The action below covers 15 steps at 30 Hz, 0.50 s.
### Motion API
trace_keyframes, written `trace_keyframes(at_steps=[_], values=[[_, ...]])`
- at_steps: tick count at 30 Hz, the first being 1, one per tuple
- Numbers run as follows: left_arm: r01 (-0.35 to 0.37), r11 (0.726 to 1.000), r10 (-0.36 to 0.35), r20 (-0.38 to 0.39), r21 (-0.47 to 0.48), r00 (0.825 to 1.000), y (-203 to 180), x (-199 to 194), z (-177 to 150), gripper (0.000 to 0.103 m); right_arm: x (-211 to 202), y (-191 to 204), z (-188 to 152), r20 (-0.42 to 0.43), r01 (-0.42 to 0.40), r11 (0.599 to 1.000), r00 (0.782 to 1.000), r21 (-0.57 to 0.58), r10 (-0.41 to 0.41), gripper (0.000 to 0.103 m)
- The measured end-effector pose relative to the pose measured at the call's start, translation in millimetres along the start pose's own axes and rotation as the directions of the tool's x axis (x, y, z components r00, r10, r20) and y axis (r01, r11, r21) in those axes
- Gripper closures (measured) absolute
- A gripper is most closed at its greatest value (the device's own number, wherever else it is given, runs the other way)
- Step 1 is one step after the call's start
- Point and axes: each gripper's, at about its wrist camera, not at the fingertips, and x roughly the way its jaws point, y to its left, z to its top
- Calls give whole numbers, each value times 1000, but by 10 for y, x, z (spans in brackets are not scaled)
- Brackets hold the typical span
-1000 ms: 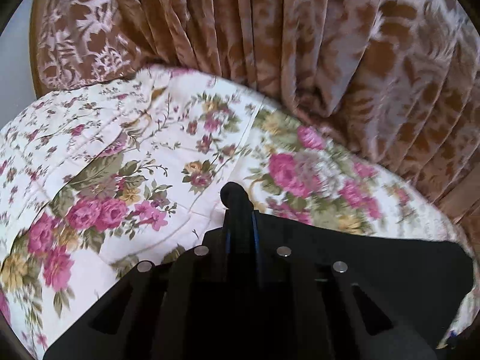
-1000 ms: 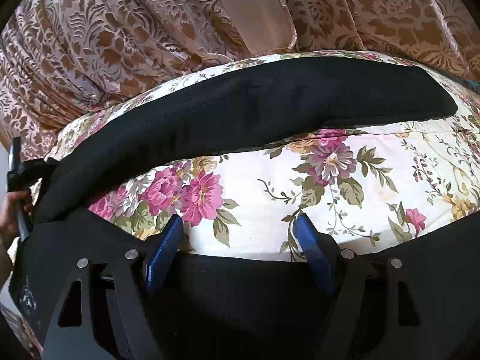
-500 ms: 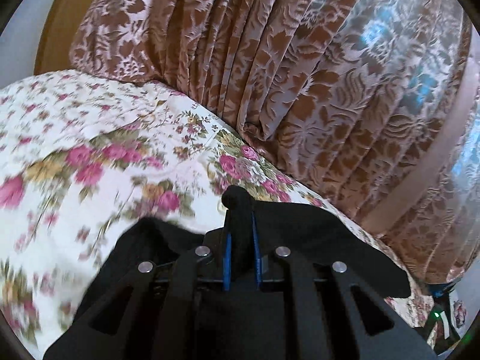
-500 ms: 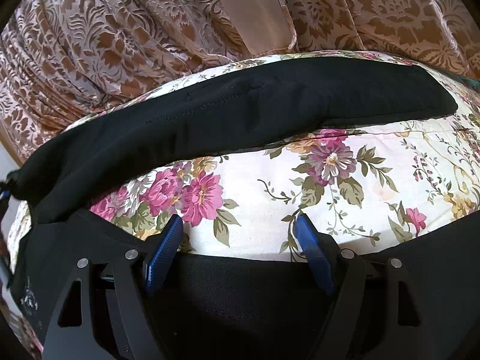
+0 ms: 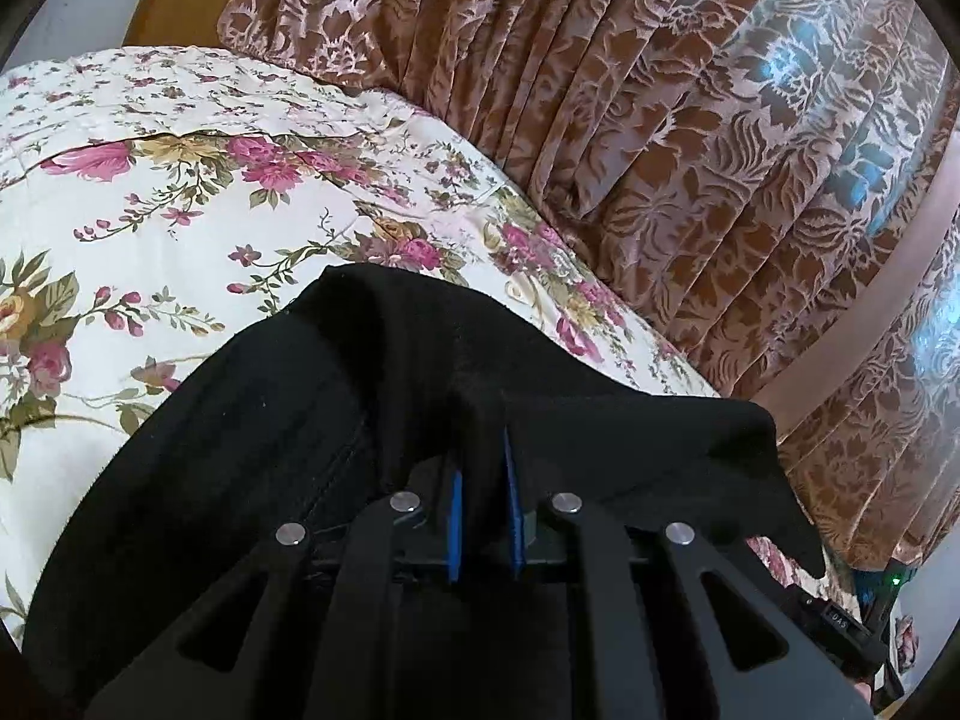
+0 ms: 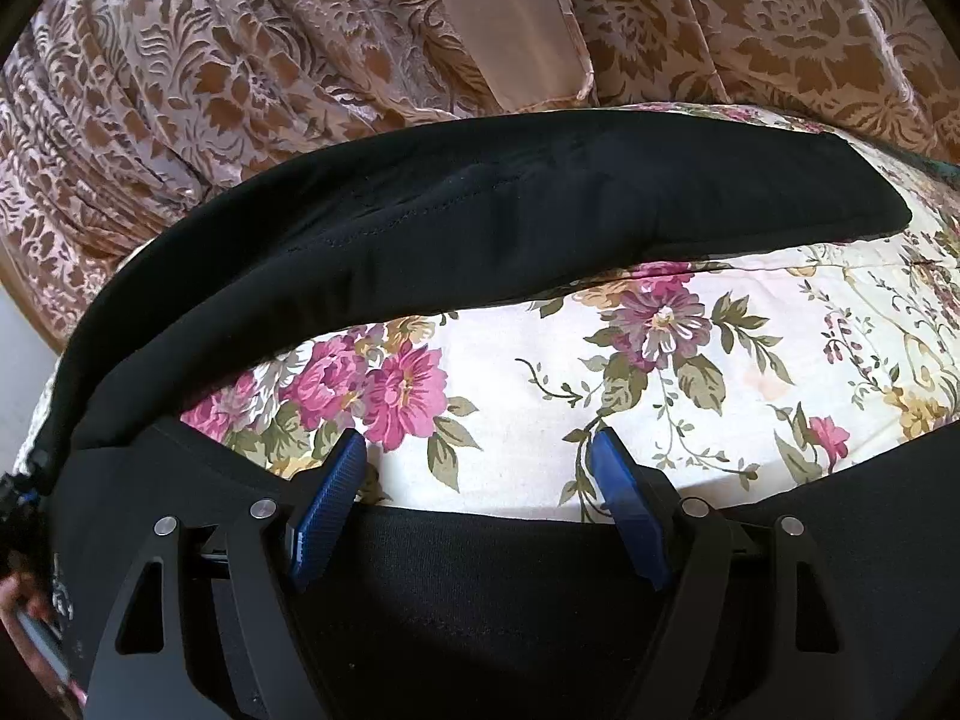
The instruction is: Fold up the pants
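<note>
Item one — black pants [image 5: 252, 456]: we find them lying on a floral bedspread [image 5: 150, 228], cream with pink roses and green leaves. In the left wrist view the cloth drapes forward over the tool and spreads to both sides, a stitched seam running down its left part. In the right wrist view [image 6: 480, 222] a long band of the same black cloth crosses the bed from lower left to upper right, near the far edge, with a second stretch lying under the tool at the bottom of the frame.

Item two — left gripper [image 5: 483, 462]: we see its blue pads drawn close together, clamped on a raised pinch of the pants.

Item three — right gripper [image 6: 477, 456]: its blue pads [image 6: 327, 504] stand wide apart with nothing between them; bare bedspread [image 6: 600, 432] shows in the gap, and the tips rest just past the near edge of the black cloth.

Item four — curtain [image 5: 690, 150]: brown and pink damask, hanging in folds behind the bed, its hem touching the bedspread.

Item five — a hand [image 6: 24, 600] at the lower left edge of the right wrist view, partly cut off.
</note>
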Motion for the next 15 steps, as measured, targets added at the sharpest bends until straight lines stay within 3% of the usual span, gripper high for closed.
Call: trace_keyframes(at_steps=[6, 10, 15], values=[[20, 1000, -20, 22, 7, 1000, 18, -22, -39, 92, -27, 121, 143, -65, 33, 999, 997, -27, -35, 26], [39, 999, -39, 28, -3, 999, 62, -37, -52, 92, -147, 376, 562, -51, -49, 999, 998, -18, 48, 26], [51, 999, -51, 29, -8, 998, 75, -40, -48, 92, -28, 776, 1117, -105, -121, 993, 987, 0, 121, 26]])
